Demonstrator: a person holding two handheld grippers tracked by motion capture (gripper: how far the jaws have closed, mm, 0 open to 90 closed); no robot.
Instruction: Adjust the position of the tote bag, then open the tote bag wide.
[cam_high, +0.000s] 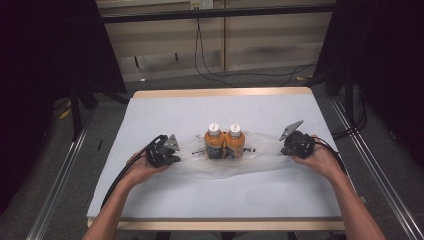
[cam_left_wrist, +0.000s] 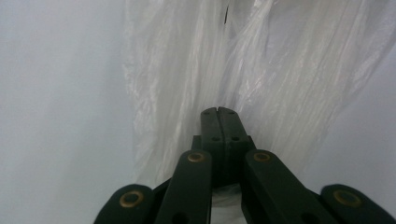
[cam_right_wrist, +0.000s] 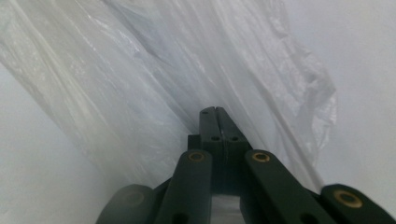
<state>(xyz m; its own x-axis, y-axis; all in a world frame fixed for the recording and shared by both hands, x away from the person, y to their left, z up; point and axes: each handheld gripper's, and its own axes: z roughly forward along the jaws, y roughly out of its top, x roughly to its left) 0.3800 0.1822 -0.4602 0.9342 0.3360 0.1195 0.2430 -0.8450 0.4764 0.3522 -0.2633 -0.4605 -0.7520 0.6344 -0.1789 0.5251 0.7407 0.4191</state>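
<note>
A clear plastic bag (cam_high: 220, 165) lies spread across the middle of the white-covered table (cam_high: 165, 200). Two orange bottles with white caps stand side by side on or in it, the left bottle (cam_high: 213, 142) touching the right bottle (cam_high: 234, 142). My left gripper (cam_high: 172, 155) pinches the bag's left end; its jaws are shut on the crinkled film (cam_left_wrist: 187, 84). My right gripper (cam_high: 285, 146) holds the bag's right end, jaws shut on the film (cam_right_wrist: 140, 84). Both bag ends are drawn outward and slightly lifted.
The table has a wooden rim (cam_high: 220, 93) at the far edge. Dark stands (cam_high: 75, 100) flank both sides, and cables (cam_high: 210, 70) run over the floor behind. Metal rails (cam_high: 380, 165) run along the floor at left and right.
</note>
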